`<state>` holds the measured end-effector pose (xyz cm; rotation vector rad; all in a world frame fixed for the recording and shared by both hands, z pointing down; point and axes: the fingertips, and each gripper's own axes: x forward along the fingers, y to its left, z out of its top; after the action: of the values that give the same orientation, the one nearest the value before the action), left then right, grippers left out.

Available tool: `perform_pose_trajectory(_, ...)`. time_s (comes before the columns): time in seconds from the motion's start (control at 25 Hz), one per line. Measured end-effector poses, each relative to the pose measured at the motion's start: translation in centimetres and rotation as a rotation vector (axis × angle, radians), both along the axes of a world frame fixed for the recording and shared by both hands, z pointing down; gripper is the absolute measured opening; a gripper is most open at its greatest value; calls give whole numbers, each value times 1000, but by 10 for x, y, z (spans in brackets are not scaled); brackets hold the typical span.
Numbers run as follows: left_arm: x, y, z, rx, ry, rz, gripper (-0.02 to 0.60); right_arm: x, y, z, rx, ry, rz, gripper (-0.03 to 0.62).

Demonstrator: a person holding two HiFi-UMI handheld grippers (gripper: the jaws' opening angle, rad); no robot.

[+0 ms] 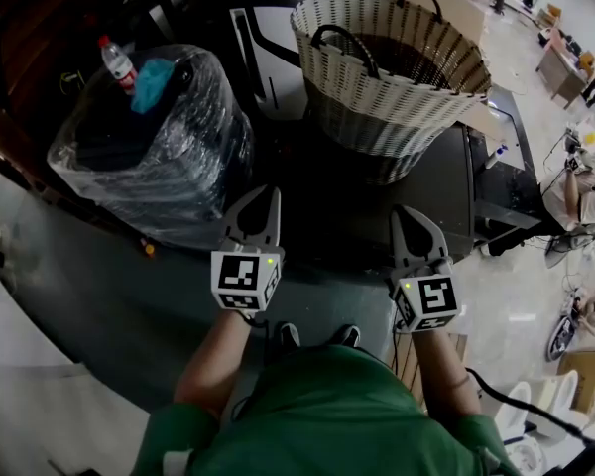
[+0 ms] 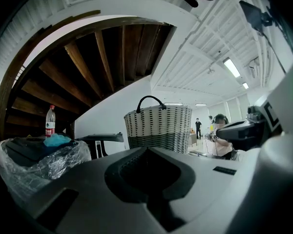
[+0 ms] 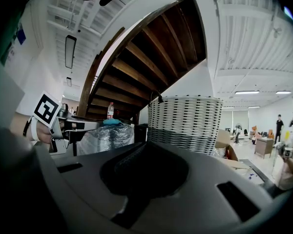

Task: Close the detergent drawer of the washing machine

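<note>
Left gripper [image 1: 255, 209] and right gripper [image 1: 417, 228] are held side by side and well apart. Each has its jaws together with nothing between them. Woven laundry basket [image 1: 397, 87] at 12 o'clock. Plastic-wrapped bundle [image 1: 169, 157] at 10 o'clock, water bottle [image 1: 117, 63] on top. Detergent drawer cannot be made out in any view.

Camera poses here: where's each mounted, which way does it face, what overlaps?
Head view: on the person's head, facing steeply down; shows left gripper, right gripper, arms, green shirt.
Left gripper view: rides the left gripper, looks forward along its shut tongs at the basket; right gripper at right edge.
Right gripper view: rides the right gripper, looks forward along its shut tongs at the basket; left gripper at left edge.
Shared: all three show the basket and the bottle.
</note>
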<state>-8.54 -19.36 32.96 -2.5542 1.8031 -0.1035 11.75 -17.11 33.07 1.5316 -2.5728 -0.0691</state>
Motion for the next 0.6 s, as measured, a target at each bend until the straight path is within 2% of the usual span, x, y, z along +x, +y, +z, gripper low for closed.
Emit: perform_pose_trajectory(0.6,11,11,4,-16,-19,-41,21,10,3,-6,20,-20,-42,21)
